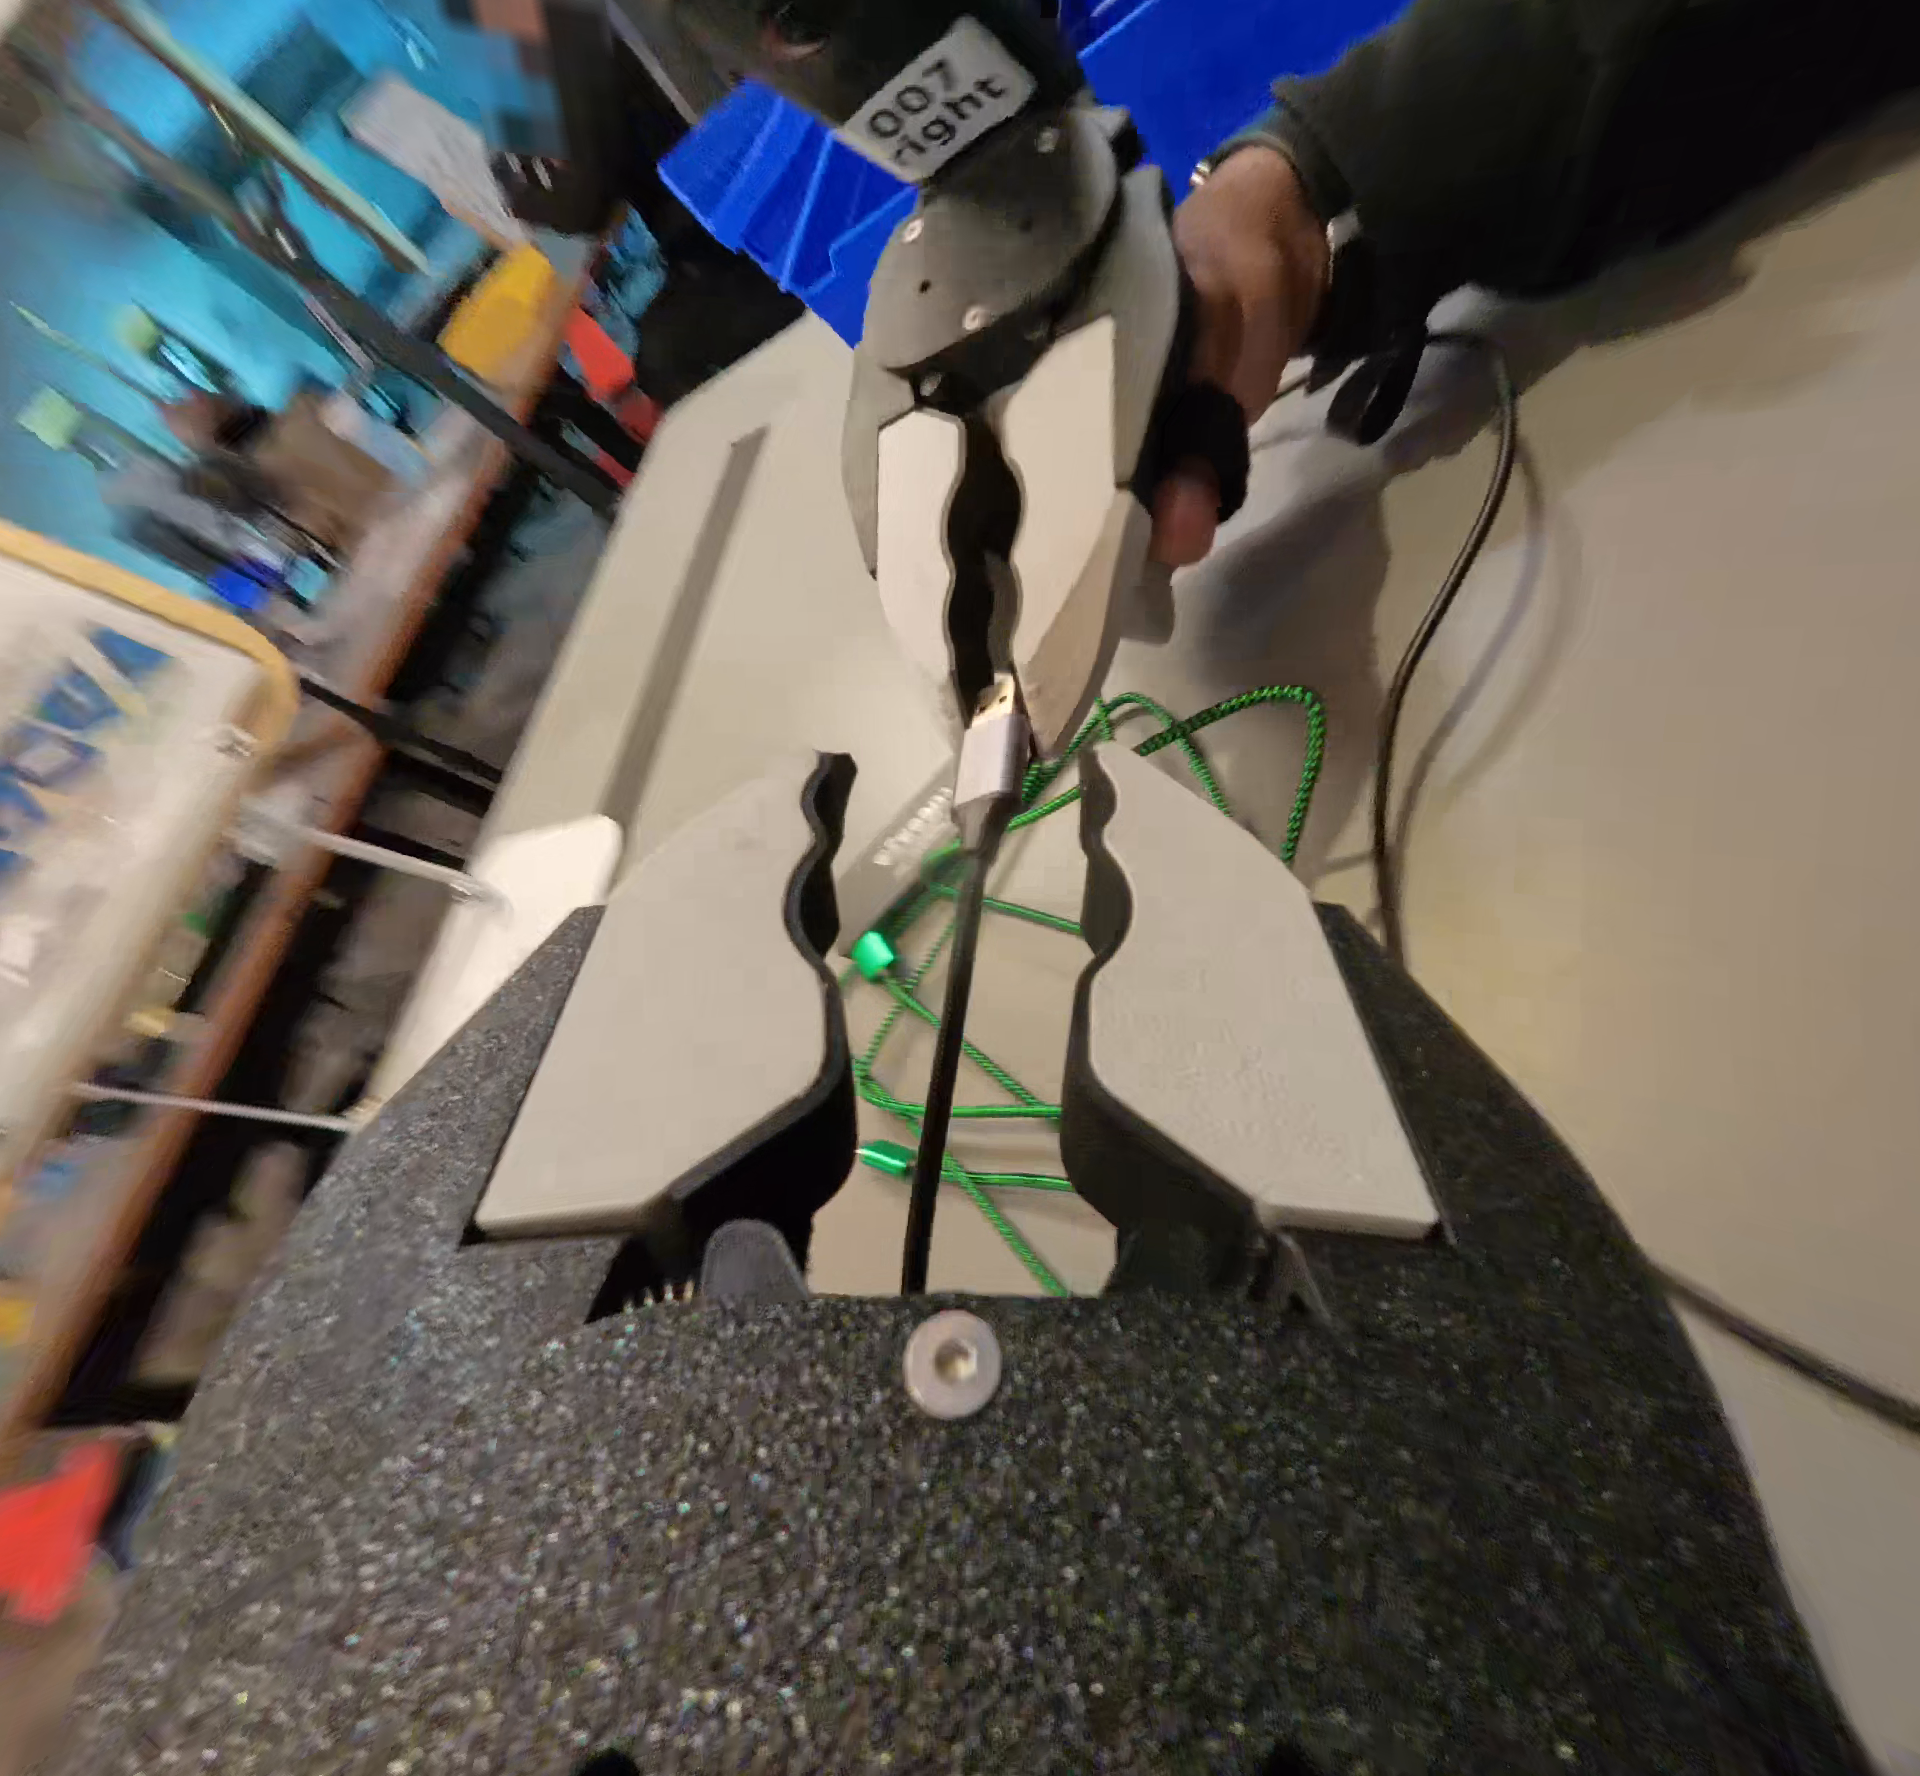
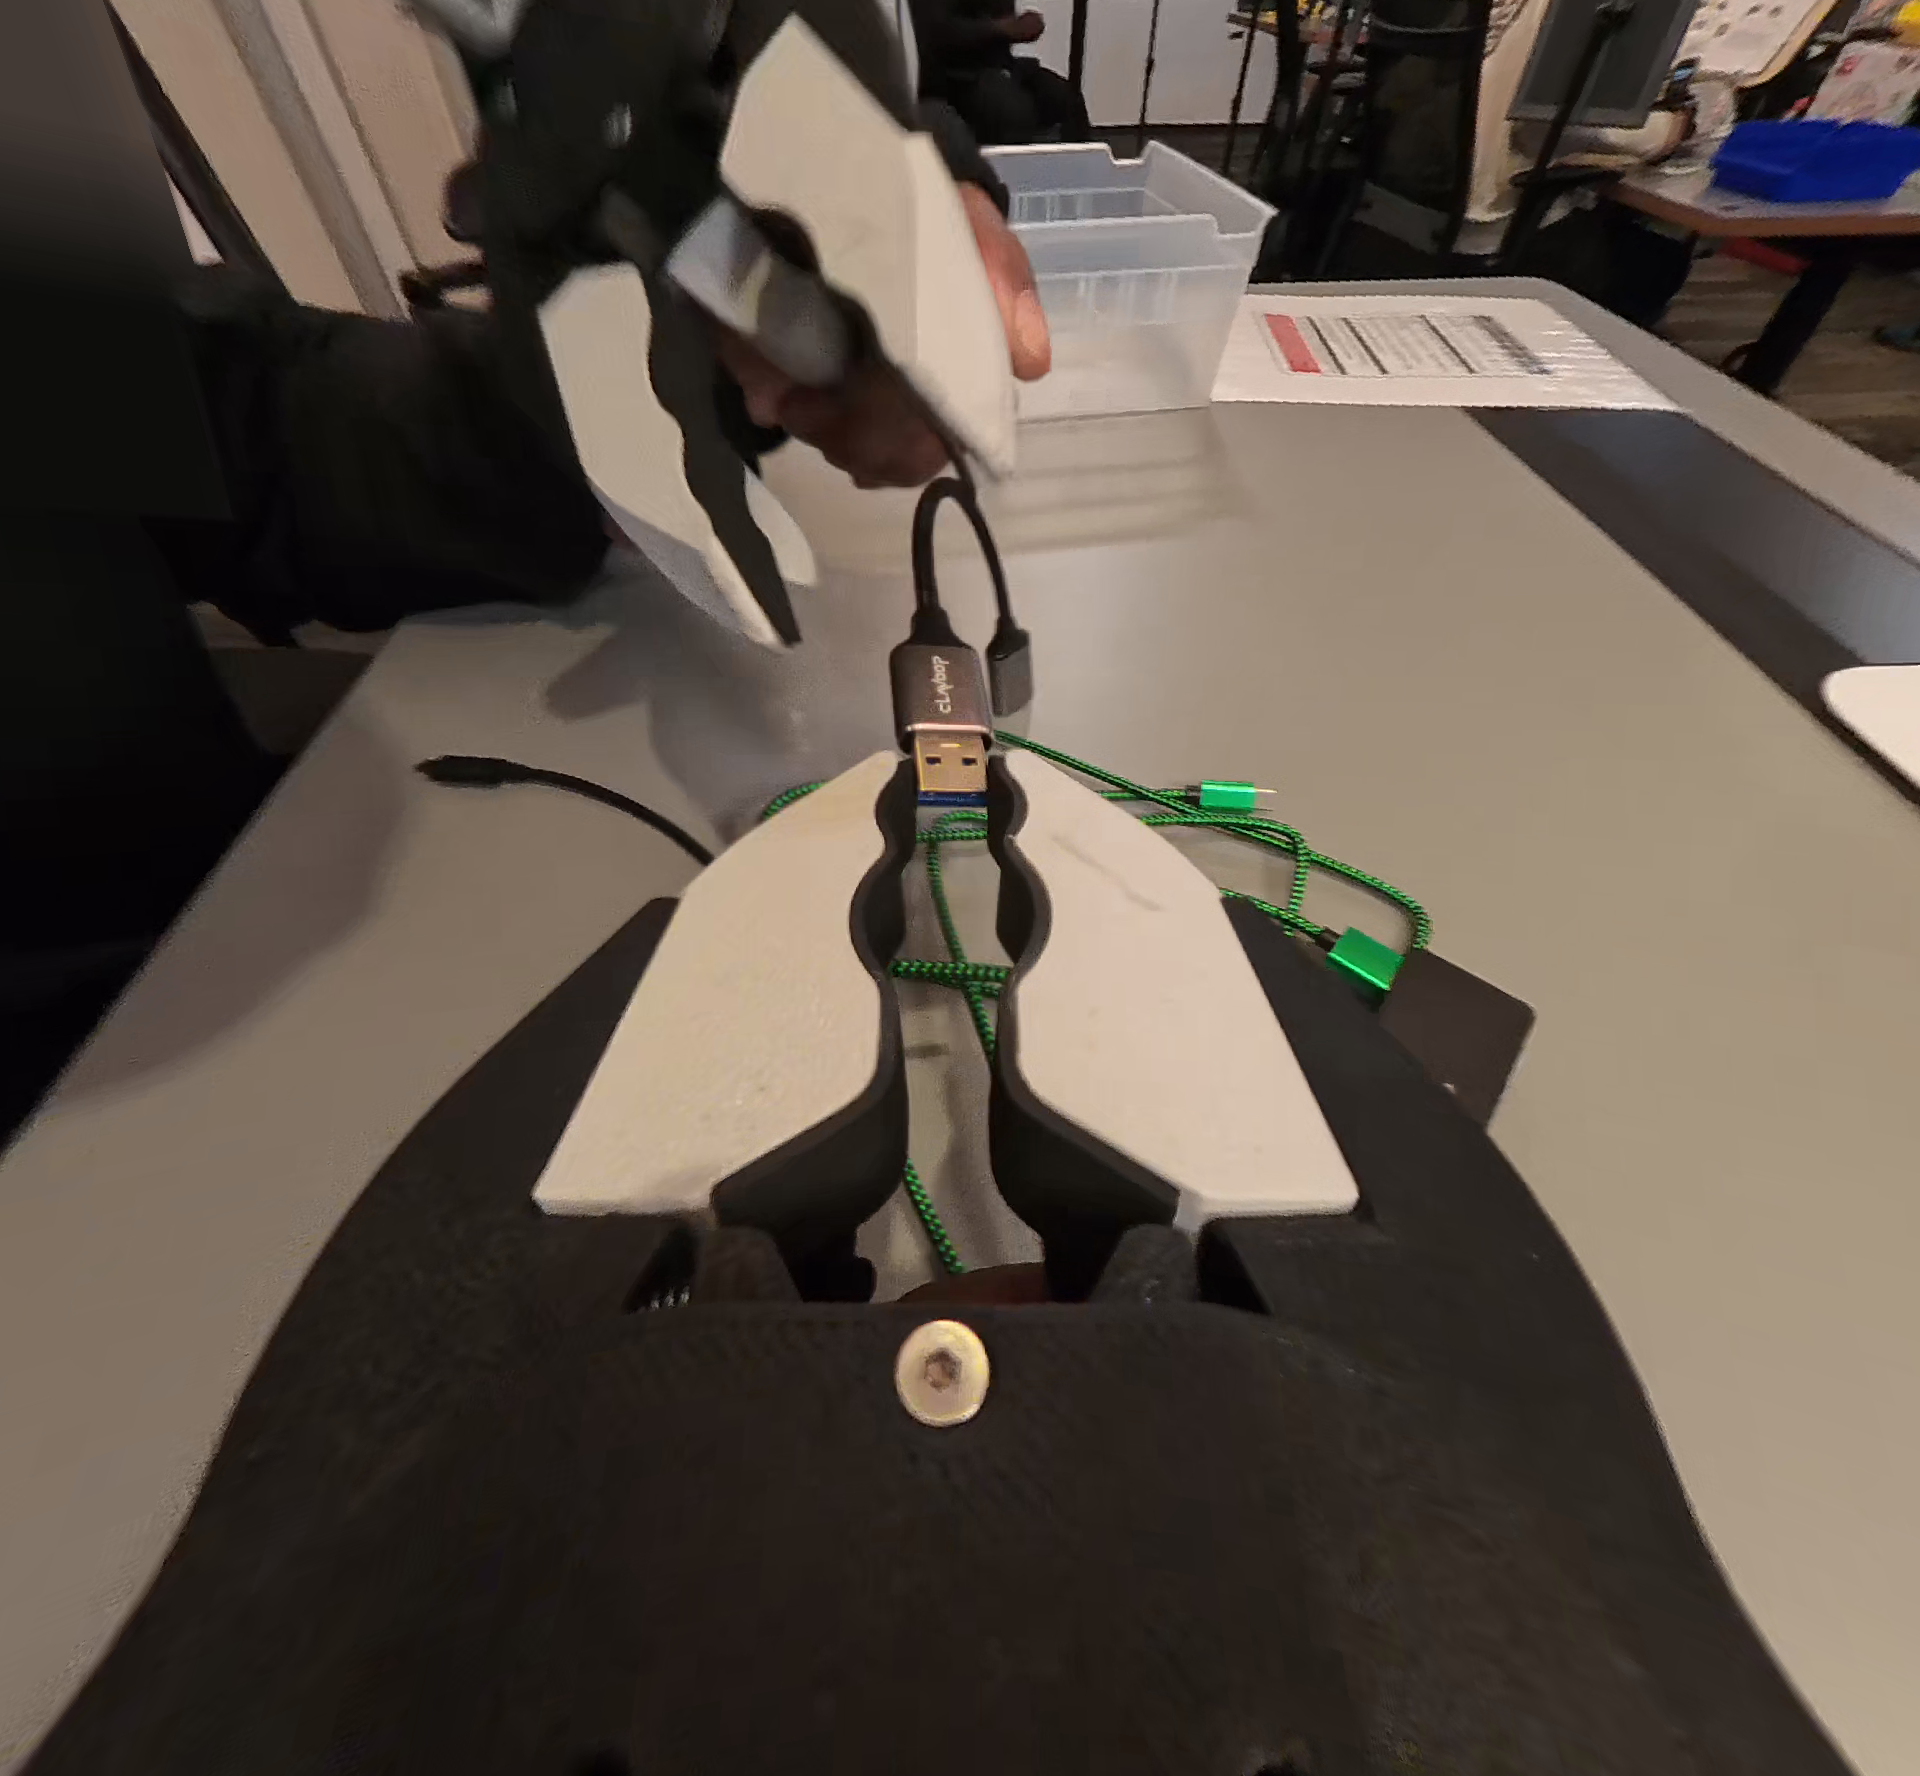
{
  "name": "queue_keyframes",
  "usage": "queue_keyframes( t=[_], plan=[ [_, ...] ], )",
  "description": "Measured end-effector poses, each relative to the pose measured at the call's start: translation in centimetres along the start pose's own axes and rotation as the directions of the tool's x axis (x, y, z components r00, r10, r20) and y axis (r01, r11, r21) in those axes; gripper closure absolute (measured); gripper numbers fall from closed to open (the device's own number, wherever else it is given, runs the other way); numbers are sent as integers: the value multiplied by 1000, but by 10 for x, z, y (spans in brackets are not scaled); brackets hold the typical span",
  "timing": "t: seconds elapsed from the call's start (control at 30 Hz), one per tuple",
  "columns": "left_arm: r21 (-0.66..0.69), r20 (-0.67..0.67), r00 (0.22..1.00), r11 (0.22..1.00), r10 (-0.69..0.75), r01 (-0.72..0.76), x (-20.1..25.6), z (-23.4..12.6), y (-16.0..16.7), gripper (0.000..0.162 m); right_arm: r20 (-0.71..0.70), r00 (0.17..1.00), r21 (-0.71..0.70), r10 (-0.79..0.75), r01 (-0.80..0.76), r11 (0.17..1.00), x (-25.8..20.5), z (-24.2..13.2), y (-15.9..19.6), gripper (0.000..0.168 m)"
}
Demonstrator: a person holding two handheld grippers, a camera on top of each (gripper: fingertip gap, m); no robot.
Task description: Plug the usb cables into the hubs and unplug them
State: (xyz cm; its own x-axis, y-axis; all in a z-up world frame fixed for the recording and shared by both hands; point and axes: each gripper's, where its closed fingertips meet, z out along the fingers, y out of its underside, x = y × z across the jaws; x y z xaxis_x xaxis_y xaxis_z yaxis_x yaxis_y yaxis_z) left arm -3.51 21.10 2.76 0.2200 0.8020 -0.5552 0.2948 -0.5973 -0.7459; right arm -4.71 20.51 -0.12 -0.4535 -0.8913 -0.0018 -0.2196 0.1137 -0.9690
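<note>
The right gripper pinches a light, rigid USB plug above mid-table; the left gripper, jaws apart, seemingly cradles the hub. Grip housings, not limp cable.

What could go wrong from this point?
The right gripper pinches only the metal tip of the USB plug, so the plug could slip or twist. Its black cable runs between the left gripper's fingers and might snag. Loose green cables lie underneath.
</note>
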Motion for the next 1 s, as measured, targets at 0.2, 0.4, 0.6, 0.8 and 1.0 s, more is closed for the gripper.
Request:
queue_keyframes(
  t=[0.2,0.4,0.6,0.8,1.0],
  plan=[
    [-226,-145,931,927,-335,299,19,19,26,110,-14,997,-7,-82,82,997,-4,3,1,157],
    [-283,-205,858,868,-471,408,27,20,36,121,-1,986,-68,-169,168,983,-10,6,11,157],
    [-297,-284,806,847,-519,441,39,19,37,137,19,975,-109,-221,222,969,-15,10,20,157],
    [-283,-225,824,844,-519,455,31,27,44,145,-65,977,-162,-203,190,968,2,9,26,155],
    [-298,5,852,813,-523,500,1,32,72,145,-304,951,-279,-50,-38,960,59,-23,45,121]
  ],
)
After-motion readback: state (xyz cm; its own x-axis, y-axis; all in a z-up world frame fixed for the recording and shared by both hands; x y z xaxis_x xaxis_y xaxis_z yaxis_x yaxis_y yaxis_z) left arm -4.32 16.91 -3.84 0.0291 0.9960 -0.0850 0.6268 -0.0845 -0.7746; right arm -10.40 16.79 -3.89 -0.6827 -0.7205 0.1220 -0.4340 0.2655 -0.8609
